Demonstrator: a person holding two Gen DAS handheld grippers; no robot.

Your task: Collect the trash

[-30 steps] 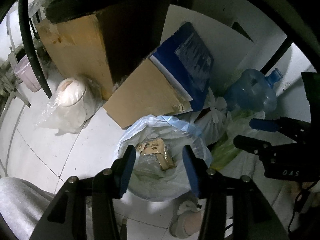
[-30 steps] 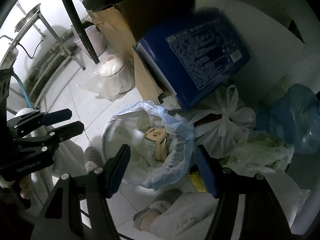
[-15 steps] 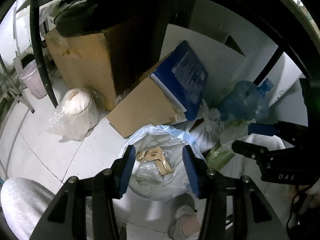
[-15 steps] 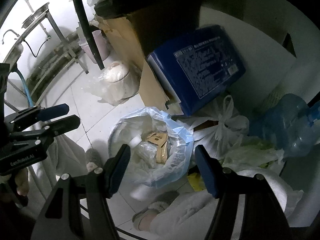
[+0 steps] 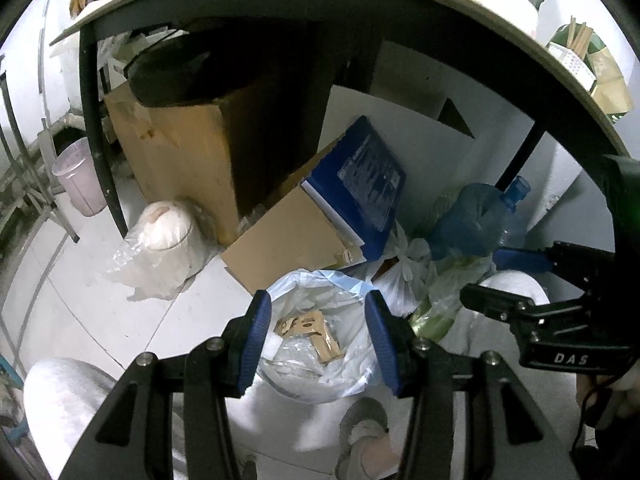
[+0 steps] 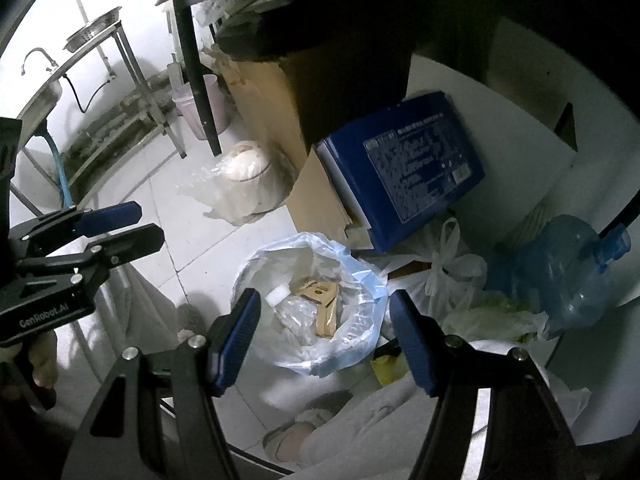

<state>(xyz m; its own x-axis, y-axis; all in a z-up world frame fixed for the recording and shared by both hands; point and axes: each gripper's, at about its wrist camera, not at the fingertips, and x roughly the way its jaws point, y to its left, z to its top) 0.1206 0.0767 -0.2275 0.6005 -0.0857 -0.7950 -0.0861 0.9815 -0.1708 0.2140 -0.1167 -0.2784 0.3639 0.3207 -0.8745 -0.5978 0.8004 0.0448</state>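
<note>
A trash bin lined with a pale blue bag [image 5: 320, 278] [image 6: 362, 274] stands on the tiled floor under a table. Brown paper scraps [image 5: 316, 332] [image 6: 320, 296] and clear plastic lie inside it. My left gripper [image 5: 318, 312] hangs above the bin, open, with nothing between its blue pads. My right gripper [image 6: 325, 304] is likewise above the bin, open wider and empty. Each gripper shows in the other's view: the right gripper [image 5: 480, 276] to the right of the bin, the left gripper [image 6: 150, 224] to the left.
Behind the bin lean a cardboard box [image 5: 172, 152], a blue box [image 5: 360, 184] and a blue water jug [image 5: 476, 220]. A tied white bag [image 5: 404, 272], a plastic-wrapped white pot [image 5: 164, 232] and a pink bucket [image 5: 78, 176] stand around. A black table leg [image 5: 96, 128] and the person's slippered foot [image 5: 368, 432] are close.
Both grippers have risen away from the bin, which now looks smaller. The table's edge has come into the left wrist view. Neither gripper's opening has changed.
</note>
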